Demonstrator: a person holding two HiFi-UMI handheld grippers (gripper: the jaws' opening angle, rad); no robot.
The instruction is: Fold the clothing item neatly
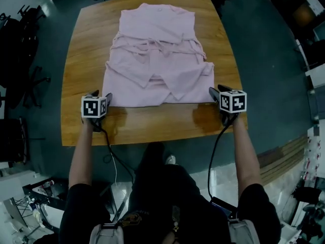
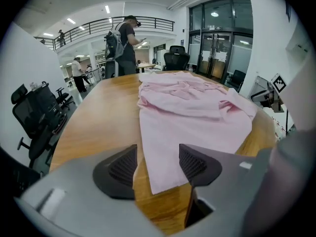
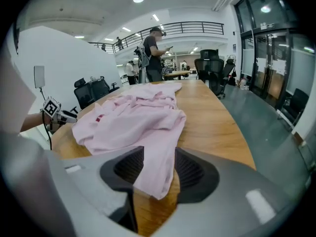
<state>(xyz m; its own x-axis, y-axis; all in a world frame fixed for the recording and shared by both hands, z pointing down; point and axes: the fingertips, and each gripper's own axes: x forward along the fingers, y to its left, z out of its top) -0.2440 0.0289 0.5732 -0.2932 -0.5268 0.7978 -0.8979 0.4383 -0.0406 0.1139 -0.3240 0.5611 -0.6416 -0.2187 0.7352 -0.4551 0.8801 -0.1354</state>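
A pale pink garment (image 1: 157,60) lies spread on the wooden table (image 1: 152,123), its top part folded down over the middle with a collar-like point toward me. My left gripper (image 1: 101,95) sits at the garment's near left corner and is open. In the left gripper view that corner (image 2: 163,177) lies flat on the wood between the pads (image 2: 121,169), untouched by them. My right gripper (image 1: 217,90) is at the near right corner, open too. In the right gripper view a strip of the cloth (image 3: 155,172) runs loosely between its pads (image 3: 190,172).
Black office chairs (image 1: 20,60) stand on the floor left of the table, with more chairs (image 2: 42,112) seen from the left gripper. People (image 2: 123,38) stand beyond the table's far end. Bare wood runs along the near edge and both sides of the garment.
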